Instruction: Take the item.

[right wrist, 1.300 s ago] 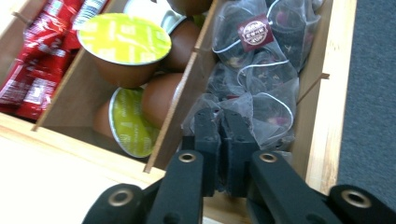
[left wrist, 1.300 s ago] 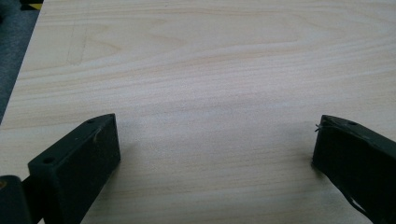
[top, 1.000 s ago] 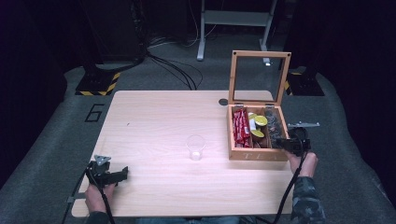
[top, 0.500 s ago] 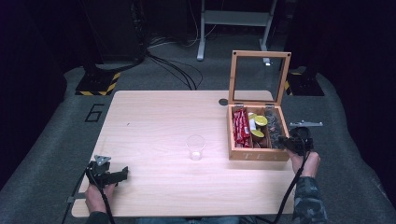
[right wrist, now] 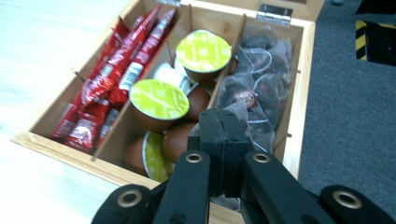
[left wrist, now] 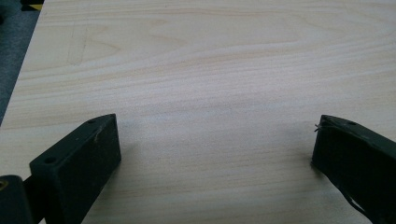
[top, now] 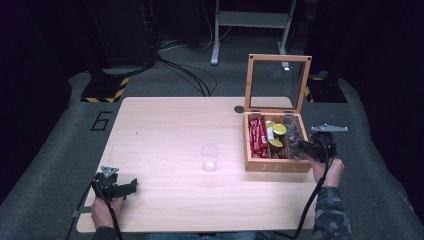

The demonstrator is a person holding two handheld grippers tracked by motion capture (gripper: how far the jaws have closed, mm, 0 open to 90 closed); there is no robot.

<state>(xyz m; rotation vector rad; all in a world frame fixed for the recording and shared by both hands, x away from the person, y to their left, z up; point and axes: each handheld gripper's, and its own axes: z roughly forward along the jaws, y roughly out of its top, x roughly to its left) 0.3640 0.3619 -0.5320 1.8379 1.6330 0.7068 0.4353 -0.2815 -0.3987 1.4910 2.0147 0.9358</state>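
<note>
An open wooden box (top: 275, 165) stands at the table's right, its glass lid (top: 277, 82) upright. It holds red sachets (right wrist: 116, 79), green-lidded pods (right wrist: 159, 98) and clear tea bags (right wrist: 261, 70) in three compartments. My right gripper (right wrist: 223, 114) hovers over the tea bag compartment, jaws pressed together, and the edge of a clear tea bag (right wrist: 254, 128) seems pinched at their tips. In the high view the right gripper (top: 302, 147) sits at the box's right front corner. My left gripper (left wrist: 215, 135) rests open on bare wood, near the table's front left (top: 131, 186).
A clear plastic cup (top: 209, 157) stands upright mid-table, left of the box. A dark round hole (top: 239, 109) marks the table's far edge. Grey carpet (right wrist: 345, 116) lies right of the box. Cables and a stand foot (top: 105, 92) are on the floor beyond.
My right gripper has lifted a little over the box's right compartment, jaws staying together. The left gripper and the cup have not moved.
</note>
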